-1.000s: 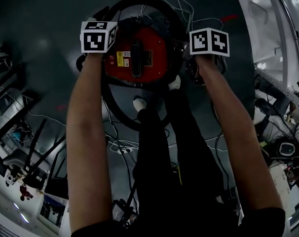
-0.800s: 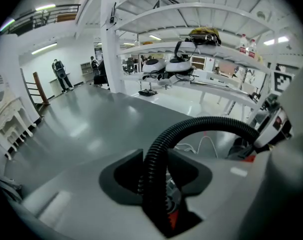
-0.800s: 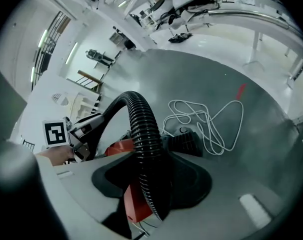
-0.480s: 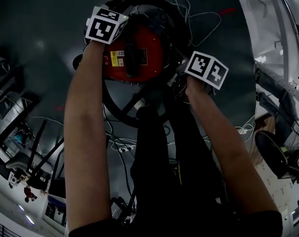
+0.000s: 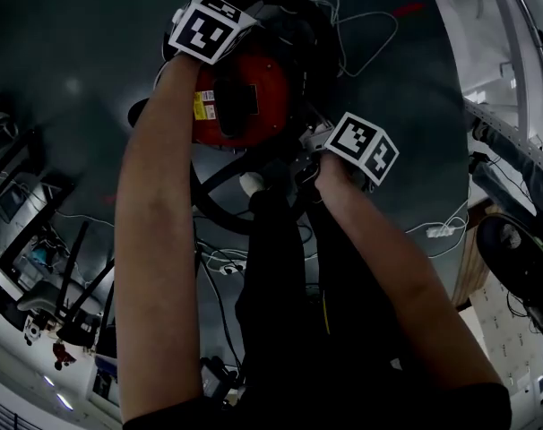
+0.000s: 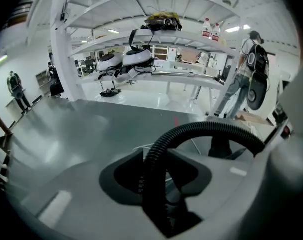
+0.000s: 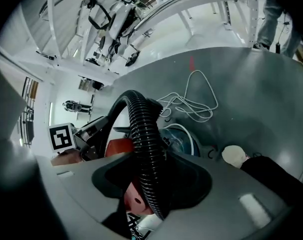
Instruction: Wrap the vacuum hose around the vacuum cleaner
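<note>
The red vacuum cleaner [image 5: 240, 97] stands on the dark floor below me, with the black ribbed hose [image 5: 219, 182] looping round its near side. At the vacuum's far left edge my left gripper [image 5: 209, 27] is shut on the hose. In the left gripper view the hose [image 6: 155, 179] runs up between the jaws and arcs off to the right. By the vacuum's near right side my right gripper [image 5: 357, 146] is also shut on the hose. In the right gripper view the hose [image 7: 146, 154] passes through the jaws and curves over the red body [image 7: 119, 146] towards the left gripper [image 7: 84, 134].
A loose white cable [image 5: 343, 25] lies on the floor beyond the vacuum. More cables and a power strip [image 5: 222, 265] lie near my feet. White metal frames [image 5: 504, 106] line the right side. In the left gripper view a person [image 6: 246, 79] stands by the far shelving.
My left gripper has moved away from me, from the vacuum's left side to its far edge, and rolled. My right gripper has come nearer and lower at the vacuum's right side and rolled. Both kept the hose.
</note>
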`<control>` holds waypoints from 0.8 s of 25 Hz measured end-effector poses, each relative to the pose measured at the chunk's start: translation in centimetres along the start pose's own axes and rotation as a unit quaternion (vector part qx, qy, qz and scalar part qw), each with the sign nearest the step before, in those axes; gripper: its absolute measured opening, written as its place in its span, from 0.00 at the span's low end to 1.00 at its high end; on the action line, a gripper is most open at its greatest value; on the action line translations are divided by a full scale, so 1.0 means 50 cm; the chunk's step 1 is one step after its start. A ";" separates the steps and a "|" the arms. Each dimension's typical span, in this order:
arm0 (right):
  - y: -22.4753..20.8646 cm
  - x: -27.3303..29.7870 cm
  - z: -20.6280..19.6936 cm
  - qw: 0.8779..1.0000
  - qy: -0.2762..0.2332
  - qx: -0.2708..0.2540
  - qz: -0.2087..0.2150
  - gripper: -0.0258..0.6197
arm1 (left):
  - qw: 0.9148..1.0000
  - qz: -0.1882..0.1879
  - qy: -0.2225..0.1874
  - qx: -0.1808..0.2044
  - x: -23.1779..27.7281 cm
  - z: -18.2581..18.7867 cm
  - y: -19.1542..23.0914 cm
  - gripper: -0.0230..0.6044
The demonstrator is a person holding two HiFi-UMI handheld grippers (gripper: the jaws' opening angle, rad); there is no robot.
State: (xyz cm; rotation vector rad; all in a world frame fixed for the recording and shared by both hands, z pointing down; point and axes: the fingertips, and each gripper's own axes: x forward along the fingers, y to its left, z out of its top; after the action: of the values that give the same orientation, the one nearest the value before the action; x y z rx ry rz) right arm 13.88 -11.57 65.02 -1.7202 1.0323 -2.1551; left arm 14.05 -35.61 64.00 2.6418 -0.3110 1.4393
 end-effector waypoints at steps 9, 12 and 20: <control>-0.020 -0.009 0.037 1.000 -0.018 0.024 0.004 0.34 | 1.000 -0.001 0.009 0.030 0.033 0.032 -0.020 0.26; -0.041 -0.010 0.047 0.999 -0.015 0.050 0.002 0.34 | 0.999 -0.017 0.021 0.042 0.050 0.044 -0.038 0.26; -0.097 0.007 0.019 0.993 0.017 0.119 0.010 0.34 | 0.992 -0.029 0.071 0.096 0.097 0.023 -0.086 0.25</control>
State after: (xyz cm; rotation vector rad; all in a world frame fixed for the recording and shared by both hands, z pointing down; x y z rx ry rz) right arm 15.94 -8.57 68.36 -1.5632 0.7602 -2.2007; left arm 18.58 -32.26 67.45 2.6473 -0.0854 1.7048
